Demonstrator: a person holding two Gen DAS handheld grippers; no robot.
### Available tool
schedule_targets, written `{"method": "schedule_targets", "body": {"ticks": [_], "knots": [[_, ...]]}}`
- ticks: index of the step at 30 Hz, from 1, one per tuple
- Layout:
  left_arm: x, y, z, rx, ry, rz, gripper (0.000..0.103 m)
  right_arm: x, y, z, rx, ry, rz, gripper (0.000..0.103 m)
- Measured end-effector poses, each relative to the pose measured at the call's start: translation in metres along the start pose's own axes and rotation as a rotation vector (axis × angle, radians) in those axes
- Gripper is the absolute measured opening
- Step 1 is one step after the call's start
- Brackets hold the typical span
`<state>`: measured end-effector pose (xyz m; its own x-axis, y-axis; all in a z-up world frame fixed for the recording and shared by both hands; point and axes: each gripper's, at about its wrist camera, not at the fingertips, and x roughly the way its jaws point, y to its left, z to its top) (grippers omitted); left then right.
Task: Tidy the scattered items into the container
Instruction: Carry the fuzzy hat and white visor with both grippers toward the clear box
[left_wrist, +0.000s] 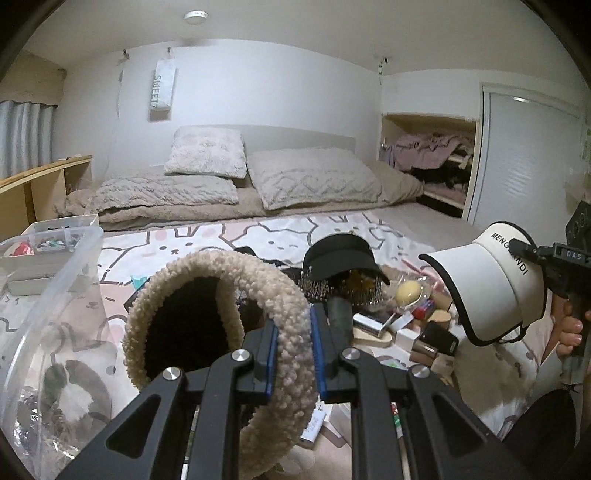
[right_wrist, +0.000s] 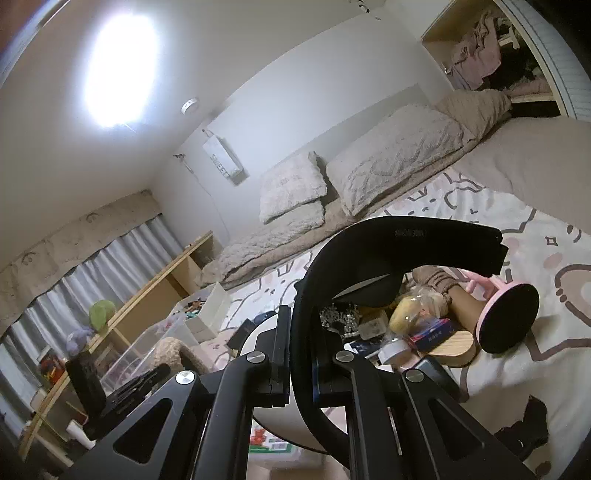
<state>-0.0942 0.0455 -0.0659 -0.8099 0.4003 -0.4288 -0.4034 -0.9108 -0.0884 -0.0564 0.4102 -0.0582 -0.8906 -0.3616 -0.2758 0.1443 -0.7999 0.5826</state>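
- At the bed's left edge stood the clear plastic container (left_wrist: 55, 280), nothing from this load in it yet.
- The left gripper (left_wrist: 293, 354) pinched a cream fleece headband (left_wrist: 207, 291), held above the bedspread (left_wrist: 207, 240) just beside the container's rim.
- The black cap (left_wrist: 341, 254) and other clutter lay mid-bed, untouched.
- The right gripper (right_wrist: 301, 363) was clamped on the white visor (left_wrist: 491, 284), aloft near the right edge.
- I judged both were mid-carry; next, each needed swinging over the container's opening before releasing.

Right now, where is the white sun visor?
In the left wrist view, the white sun visor is at the right, held up by the right gripper above the bed clutter.
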Motion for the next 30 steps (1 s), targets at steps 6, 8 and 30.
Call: {"method": "schedule_targets", "body": {"ticks": [6, 8, 30], "knots": [[-0.018, 0.004, 0.007, -0.007, -0.048, -0.006, 0.016, 0.002, 0.006, -0.001, 0.027, 0.007, 0.023, 0.009], [-0.024, 0.005, 0.009, -0.011, -0.064, -0.007, 0.016, 0.004, 0.009, -0.001, 0.036, 0.012, 0.035, 0.009], [-0.116, 0.044, 0.059, -0.049, -0.333, 0.157, 0.016, 0.035, 0.110, 0.039, -0.012, 0.010, 0.294, 0.009]]}}
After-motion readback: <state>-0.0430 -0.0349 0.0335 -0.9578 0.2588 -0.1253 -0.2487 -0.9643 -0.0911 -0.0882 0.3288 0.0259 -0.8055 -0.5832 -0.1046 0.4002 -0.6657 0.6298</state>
